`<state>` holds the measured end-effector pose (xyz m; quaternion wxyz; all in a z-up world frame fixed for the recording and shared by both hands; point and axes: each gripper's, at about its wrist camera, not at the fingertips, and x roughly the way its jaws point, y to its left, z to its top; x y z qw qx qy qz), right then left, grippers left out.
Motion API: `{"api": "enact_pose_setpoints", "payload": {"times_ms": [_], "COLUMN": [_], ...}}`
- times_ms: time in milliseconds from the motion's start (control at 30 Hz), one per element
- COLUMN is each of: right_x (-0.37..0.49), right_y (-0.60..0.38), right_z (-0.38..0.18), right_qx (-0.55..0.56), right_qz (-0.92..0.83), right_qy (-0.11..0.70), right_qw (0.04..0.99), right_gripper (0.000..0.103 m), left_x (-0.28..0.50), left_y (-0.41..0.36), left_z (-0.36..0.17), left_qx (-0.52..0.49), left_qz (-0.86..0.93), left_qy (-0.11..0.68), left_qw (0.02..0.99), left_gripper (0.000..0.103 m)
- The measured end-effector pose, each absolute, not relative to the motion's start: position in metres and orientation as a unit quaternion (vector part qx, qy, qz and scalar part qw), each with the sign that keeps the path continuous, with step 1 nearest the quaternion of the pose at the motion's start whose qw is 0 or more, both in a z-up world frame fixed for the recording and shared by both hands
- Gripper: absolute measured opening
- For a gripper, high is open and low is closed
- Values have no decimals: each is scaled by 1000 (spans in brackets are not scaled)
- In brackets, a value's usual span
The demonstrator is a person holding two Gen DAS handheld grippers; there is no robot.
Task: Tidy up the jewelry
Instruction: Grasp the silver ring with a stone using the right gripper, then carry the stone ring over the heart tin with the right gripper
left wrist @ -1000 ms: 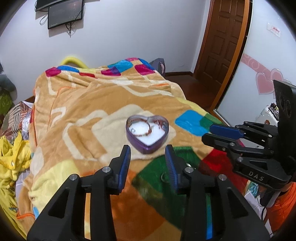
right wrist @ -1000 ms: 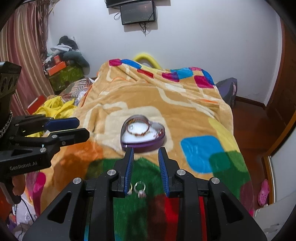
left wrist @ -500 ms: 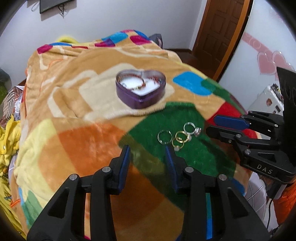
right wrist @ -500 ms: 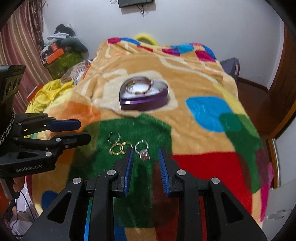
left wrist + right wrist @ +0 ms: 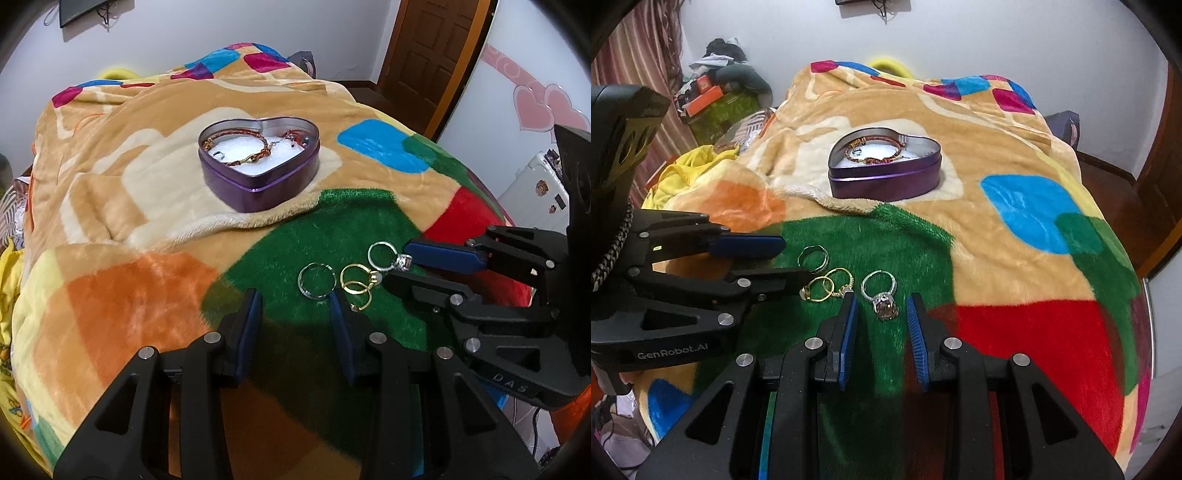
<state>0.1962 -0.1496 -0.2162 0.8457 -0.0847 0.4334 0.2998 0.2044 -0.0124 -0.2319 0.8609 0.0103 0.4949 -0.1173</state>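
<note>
A purple heart-shaped tin (image 5: pixel 258 184) (image 5: pixel 884 181) sits open on the blanket with a braided bracelet (image 5: pixel 245 146) inside. Several rings lie on the green patch in front of it: a plain silver band (image 5: pixel 316 281) (image 5: pixel 812 256), linked gold rings (image 5: pixel 356 284) (image 5: pixel 829 284) and a silver ring with a large stone (image 5: pixel 388 256) (image 5: pixel 881 293). My left gripper (image 5: pixel 294 299) (image 5: pixel 794 260) is open and empty, its right finger beside the silver band. My right gripper (image 5: pixel 882 301) (image 5: pixel 400 267) is open, with the stone of the ring lying between its tips, untouched.
A patchwork fleece blanket (image 5: pixel 147 206) covers the bed; it drops off at the left and right edges. Yellow cloth (image 5: pixel 683 173) and clutter lie beside the bed at the left. A wooden door (image 5: pixel 436 55) stands at the back right.
Both grippers have come down and tilted toward the blanket. The rings, hidden behind the fingers a second ago, now lie at the fingertips, and the tin sits farther up in both views.
</note>
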Motion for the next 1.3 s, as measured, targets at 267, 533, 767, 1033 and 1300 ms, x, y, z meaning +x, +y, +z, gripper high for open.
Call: {"api": "enact_pose_setpoints", "payload": {"times_ms": [267,533,767,1033,1300], "right_x": [195,196,196,201,210], "right_y": [-152,-156,-160,-163,-159], "right_z": [-216,-208,-182,-148,-123], "right_qx": [-81,-72,-70,-57,-44], "right_qz": [299,295,285,277,276], "right_qy": [423,411,379,333,296], "right_qw": [851,860,878,899,913], "right_gripper": [11,11,11,11,11], "left_x": [211,208,204,203,210], "left_y": [-15,-11,-6,5,15], "left_z": [-234,-225,-197,-155,-129], "left_qx": [1,-2,-1,-14,-20], "left_qz": [-125,-115,-108,-100,-94], "left_qy": [493,482,452,404,370], "left_qw": [861,869,886,909,924], "left_gripper": [20,20,20,20,20]}}
